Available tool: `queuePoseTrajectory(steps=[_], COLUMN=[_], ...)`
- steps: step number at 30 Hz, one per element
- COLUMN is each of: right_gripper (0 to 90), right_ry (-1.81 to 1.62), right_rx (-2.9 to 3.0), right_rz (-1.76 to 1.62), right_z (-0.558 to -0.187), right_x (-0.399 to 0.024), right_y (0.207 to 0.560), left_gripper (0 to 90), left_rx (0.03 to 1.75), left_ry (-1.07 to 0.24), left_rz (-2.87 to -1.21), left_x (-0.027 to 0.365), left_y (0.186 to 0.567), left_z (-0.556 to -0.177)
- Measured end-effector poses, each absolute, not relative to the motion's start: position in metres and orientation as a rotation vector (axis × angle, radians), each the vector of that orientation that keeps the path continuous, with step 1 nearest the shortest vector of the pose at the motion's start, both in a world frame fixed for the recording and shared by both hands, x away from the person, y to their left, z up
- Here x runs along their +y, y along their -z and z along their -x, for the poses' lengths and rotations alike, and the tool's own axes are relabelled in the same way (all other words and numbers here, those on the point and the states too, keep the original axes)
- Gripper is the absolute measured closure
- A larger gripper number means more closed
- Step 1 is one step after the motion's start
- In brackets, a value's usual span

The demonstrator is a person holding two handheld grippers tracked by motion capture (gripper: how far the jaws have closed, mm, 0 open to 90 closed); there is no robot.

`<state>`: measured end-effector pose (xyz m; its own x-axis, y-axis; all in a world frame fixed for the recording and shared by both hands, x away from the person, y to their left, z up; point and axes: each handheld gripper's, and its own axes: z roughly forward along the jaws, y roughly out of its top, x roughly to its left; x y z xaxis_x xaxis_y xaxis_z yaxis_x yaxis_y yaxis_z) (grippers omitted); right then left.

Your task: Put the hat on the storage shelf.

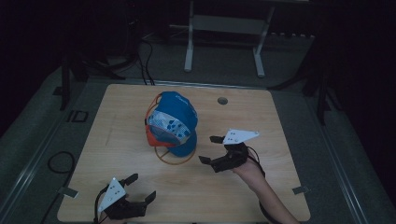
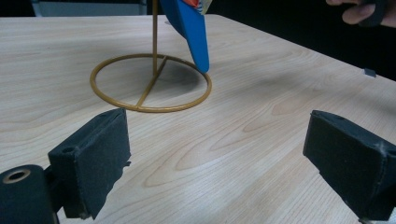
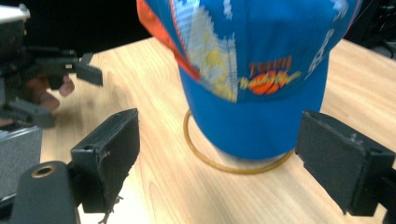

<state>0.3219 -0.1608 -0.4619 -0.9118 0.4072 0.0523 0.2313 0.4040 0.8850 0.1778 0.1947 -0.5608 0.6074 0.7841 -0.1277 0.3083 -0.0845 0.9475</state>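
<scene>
The right tool (image 1: pixel 210 149), jaws wide, faces the blue cap (image 1: pixel 173 122) on its wire stand (image 1: pixel 172 157) at frame center; the left tool (image 1: pixel 141 185) waits wide, lower left. Approach stage, likely; next, closing on the brim.

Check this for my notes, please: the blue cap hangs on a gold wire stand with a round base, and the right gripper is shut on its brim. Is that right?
One thing is wrong: the right gripper is open, not shut on the brim. The right gripper view shows its jaws spread wide with the blue cap apart from them. The cap does hang on the gold wire stand with a round base.
</scene>
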Motion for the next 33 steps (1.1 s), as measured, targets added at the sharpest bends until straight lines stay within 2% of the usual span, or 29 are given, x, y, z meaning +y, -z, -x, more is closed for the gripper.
queuePoseTrajectory(steps=[24,33], right_gripper=[13.9,13.9], right_ry=[-1.499,-1.484], right_rx=[2.558,2.563], right_rz=[-0.604,-0.617], right_z=[-0.304,-0.3], right_x=[-0.176,-0.191], right_y=[0.535,0.548], left_gripper=[7.7,7.7], left_rx=[0.931,0.923], left_ry=[-0.534,-0.537], left_rz=[-1.666,-1.666], left_x=[0.197,0.196], left_y=[0.563,0.562], left_z=[-0.179,-0.179])
